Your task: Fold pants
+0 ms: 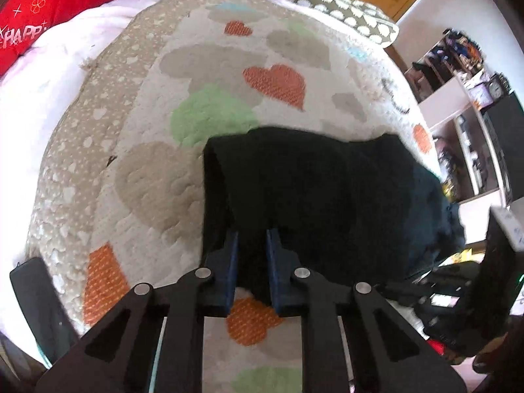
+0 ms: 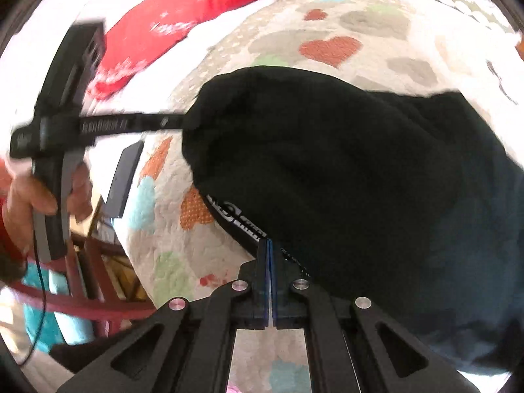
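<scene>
Black pants (image 1: 327, 196) lie bunched on a quilt printed with hearts (image 1: 147, 180). My left gripper (image 1: 252, 255) is shut on a fold of the black cloth near the pants' left edge, and the cloth fills the gap between its blue pads. In the right wrist view the pants (image 2: 344, 180) cover the middle. My right gripper (image 2: 268, 249) is shut, its tips pinching the waistband edge with white lettering (image 2: 235, 219). The left gripper (image 2: 183, 121) comes in from the left, held by a hand (image 2: 29, 196), its tips buried in the cloth.
A red pillow (image 1: 49, 3) and a cloud-print pillow (image 1: 344, 3) lie at the bed's far side. White shelves (image 1: 458, 98) stand to the right. A dark flat object (image 2: 126, 177) leans at the bed's near edge beside a red chair frame (image 2: 98, 278).
</scene>
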`<action>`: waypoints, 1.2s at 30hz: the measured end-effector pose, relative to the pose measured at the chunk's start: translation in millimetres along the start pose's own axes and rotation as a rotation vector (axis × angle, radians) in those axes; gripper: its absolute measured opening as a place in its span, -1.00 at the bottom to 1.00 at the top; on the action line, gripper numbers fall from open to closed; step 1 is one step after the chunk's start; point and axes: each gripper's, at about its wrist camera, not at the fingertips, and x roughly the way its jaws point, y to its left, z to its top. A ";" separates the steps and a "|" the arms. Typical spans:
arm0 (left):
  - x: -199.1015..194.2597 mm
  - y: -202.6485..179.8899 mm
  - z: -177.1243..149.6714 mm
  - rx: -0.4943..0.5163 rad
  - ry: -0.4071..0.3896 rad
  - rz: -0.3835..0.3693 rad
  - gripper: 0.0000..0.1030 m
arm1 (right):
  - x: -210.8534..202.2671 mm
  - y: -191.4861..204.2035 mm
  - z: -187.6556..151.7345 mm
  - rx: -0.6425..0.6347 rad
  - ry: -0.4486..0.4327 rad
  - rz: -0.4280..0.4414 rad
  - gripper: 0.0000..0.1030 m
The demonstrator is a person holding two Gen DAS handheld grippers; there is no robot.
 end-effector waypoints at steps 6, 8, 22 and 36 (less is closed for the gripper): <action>0.1 6.0 -1.9 -0.078 -0.020 -0.014 -0.44 | 7.8 11.2 2.6 -0.111 -0.059 -0.087 0.03; 2.2 5.0 -2.5 -0.078 -0.027 -0.002 -0.12 | 17.7 9.7 2.9 -0.131 -0.043 -0.137 0.02; 5.1 -12.1 -2.4 -0.035 -0.016 -0.061 -0.63 | 2.3 14.3 6.9 -0.131 -0.007 -0.050 -0.89; -5.1 -14.8 -6.1 -0.061 -0.017 0.101 -0.43 | -26.5 -52.5 -22.9 0.175 -0.027 -0.015 -0.18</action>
